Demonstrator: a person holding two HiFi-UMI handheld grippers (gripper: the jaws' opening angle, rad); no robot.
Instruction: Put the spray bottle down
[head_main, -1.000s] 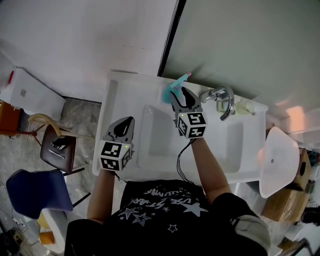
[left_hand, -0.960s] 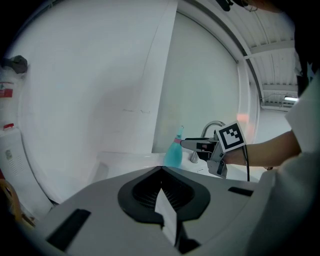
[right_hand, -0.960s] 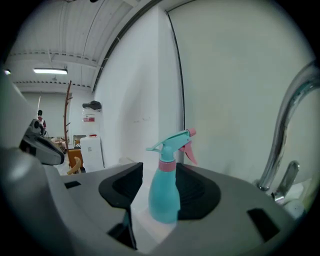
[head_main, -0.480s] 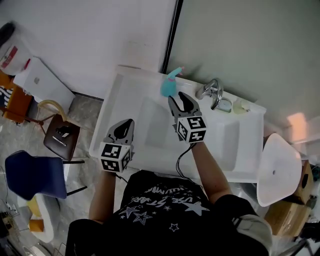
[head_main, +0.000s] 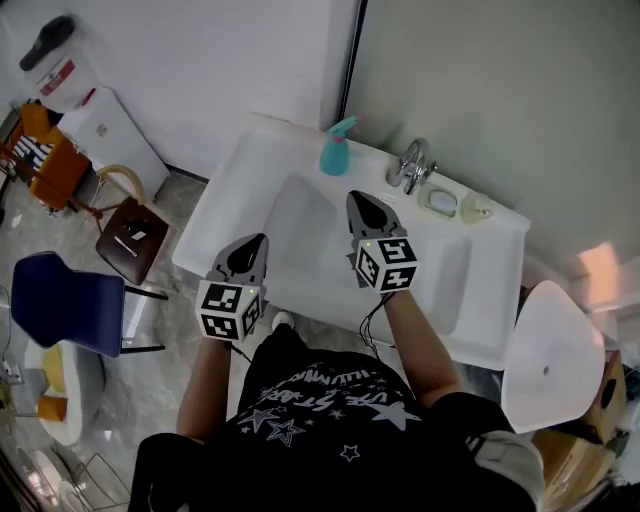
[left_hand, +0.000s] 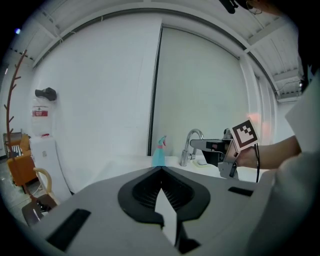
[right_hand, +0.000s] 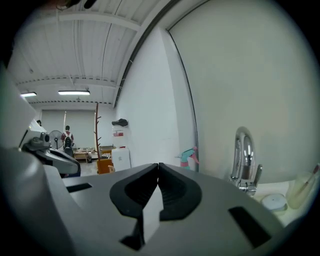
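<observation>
Nearest in the head view, two grippers are held out over the front edge of a white sink (head_main: 228, 205). The left gripper (head_main: 258, 242) is seen with its jaws brought together at the tips, and nothing is held between them, which is confirmed in the left gripper view (left_hand: 161, 169). The right gripper (head_main: 355, 200) is held farther forward over the basin; its jaws are closing tip to tip, and nothing is caught between them in the right gripper view (right_hand: 158, 164). The spray bottle (head_main: 335, 153), teal with a pink nozzle, is stood upright on the sink's back ledge against the wall, apart from both grippers. It is placed beyond the right gripper's tips and slightly to their left, and is touched by neither tool. Along the left jaws it is seen straight ahead (left_hand: 159, 152); along the right jaws, just right of centre (right_hand: 189, 157). A chrome faucet (head_main: 412, 164) is mounted to the bottle's right.
</observation>
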